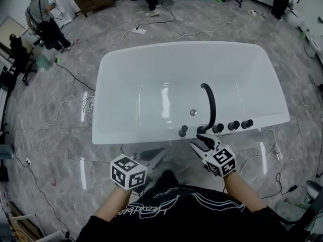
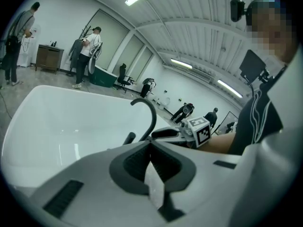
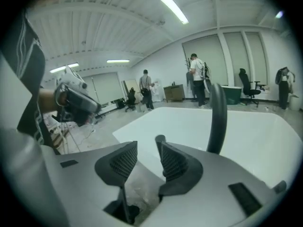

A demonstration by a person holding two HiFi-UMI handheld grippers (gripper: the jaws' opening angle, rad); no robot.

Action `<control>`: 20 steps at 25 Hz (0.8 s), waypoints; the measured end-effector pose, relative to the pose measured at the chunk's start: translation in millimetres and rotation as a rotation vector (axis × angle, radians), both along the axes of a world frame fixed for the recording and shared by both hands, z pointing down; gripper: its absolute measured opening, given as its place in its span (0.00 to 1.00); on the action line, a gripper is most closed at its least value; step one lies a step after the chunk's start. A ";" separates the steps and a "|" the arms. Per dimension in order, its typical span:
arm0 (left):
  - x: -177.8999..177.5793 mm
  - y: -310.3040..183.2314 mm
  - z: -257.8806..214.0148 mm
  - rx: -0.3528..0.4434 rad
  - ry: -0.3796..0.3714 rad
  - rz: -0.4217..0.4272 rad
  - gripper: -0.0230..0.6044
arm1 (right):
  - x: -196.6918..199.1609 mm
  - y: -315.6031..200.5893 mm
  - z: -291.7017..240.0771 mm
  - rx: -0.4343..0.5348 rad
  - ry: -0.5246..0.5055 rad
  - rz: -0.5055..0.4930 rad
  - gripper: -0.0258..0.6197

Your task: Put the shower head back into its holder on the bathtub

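1. The white bathtub (image 1: 121, 84) stands on a grey shiny floor (image 1: 60, 150), and the person stands at its near long side.
2. The shower head (image 1: 182, 131) is a small black thing that sticks up from the near rim and tilts a little. What it sits in is too small to tell.
3. Just to the right of it on the same rim are the tall curved black spout (image 1: 211, 105) and 3 round black knobs (image 1: 233, 125) in a row.
4. The right hand-held gripper (image 1: 201, 144) hangs just in front of the rim, near the foot of the spout. Its jaws are wide apart and there is nothing between them. It does not touch the shower head.
5. The right forearm (image 1: 242, 188) is bare. It reaches forward from the black shirt (image 1: 171, 213), and the hand-held gripper tips down a bit toward the tub.
6. The left hand-held gripper (image 1: 157, 154) is lower and to the left, over the floor and apart from the tub. Its jaws are pressed together and hold nothing.
7. The left forearm (image 1: 113, 205) also reaches forward, with the marker cube (image 1: 128, 171) on top.
8. Thin cables (image 1: 75, 77) lie on the floor, and people (image 1: 45, 21) stand far off at the back.
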State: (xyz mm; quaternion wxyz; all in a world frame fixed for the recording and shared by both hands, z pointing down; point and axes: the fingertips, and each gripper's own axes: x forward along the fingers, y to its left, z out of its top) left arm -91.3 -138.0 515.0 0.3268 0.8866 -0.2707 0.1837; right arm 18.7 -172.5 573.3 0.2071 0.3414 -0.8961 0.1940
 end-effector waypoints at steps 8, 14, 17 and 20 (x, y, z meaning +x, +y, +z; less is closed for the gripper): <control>72.8 62.6 -61.6 0.123 0.069 0.066 0.04 | 21.2 103.2 -124.4 0.068 -0.159 -0.242 0.13; 114.3 107.9 -103.9 0.225 0.078 0.114 0.04 | 41.4 135.9 -179.5 0.097 -0.303 -0.204 0.08; 121.4 120.9 -113.4 0.262 0.073 0.101 0.04 | 47.7 145.9 -185.6 0.133 -0.298 -0.192 0.07; 129.5 131.4 -120.0 0.279 0.079 0.091 0.04 | 51.5 155.3 -192.7 0.154 -0.308 -0.203 0.07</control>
